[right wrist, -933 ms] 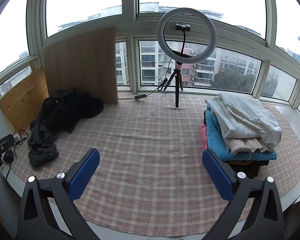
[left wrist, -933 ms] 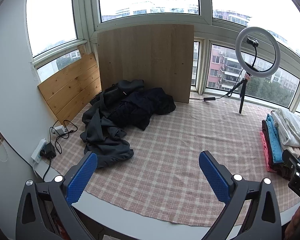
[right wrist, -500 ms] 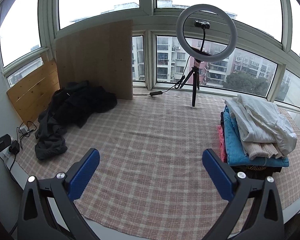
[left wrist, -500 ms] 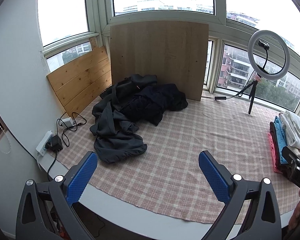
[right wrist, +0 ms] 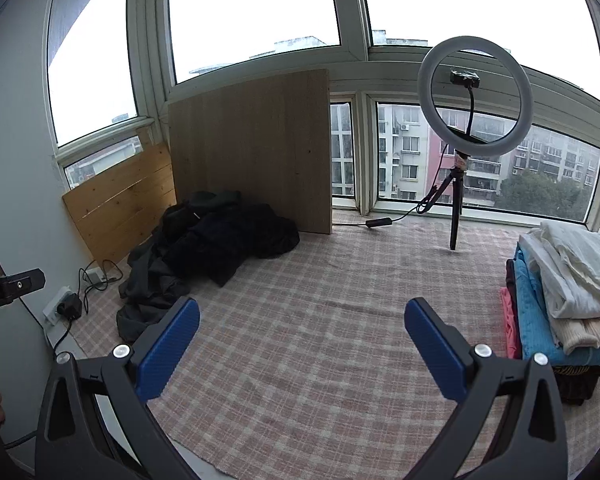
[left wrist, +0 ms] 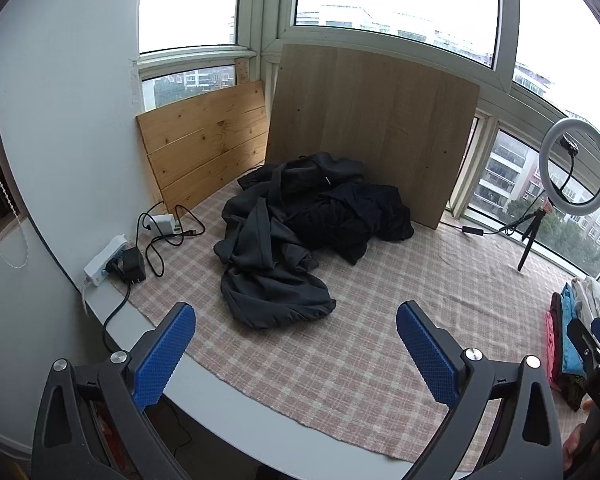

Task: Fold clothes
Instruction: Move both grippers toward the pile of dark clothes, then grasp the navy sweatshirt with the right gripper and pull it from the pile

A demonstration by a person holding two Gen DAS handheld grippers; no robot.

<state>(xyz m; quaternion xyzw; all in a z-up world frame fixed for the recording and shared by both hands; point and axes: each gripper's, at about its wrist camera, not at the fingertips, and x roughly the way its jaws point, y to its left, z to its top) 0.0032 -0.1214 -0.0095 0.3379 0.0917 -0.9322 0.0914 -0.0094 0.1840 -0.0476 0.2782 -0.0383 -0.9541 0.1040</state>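
- Left gripper (left wrist: 296, 344) is sitting wide apart, holding nothing, hovering over the near edge of the checked cloth (left wrist: 340, 360) and aiming at the dark clothes pile (left wrist: 300, 232).
- Right gripper (right wrist: 302, 344) is also spread wide and empty, pointing across the bare middle of the cloth.
- Judgement: both are being held open and off the surface because a first garment is not yet picked; the left one is lining up for the grab.
- Dark pile is lying unfolded at the far left, against the wooden board (left wrist: 372, 128), just beside the power strip (left wrist: 104, 260) and its cables.
- Folded stack (right wrist: 560, 304) is sitting at the right edge, well apart from the pile, leaving the middle free as folding space.
- Ring light (right wrist: 474, 96) on its tripod is standing by the windows, clear of both.
- Versus 0.9 s ago: the left view is swinging left, so the pile is now more central and larger; ring light is sliding toward the right edge. Jaw spread is unchanged on both.
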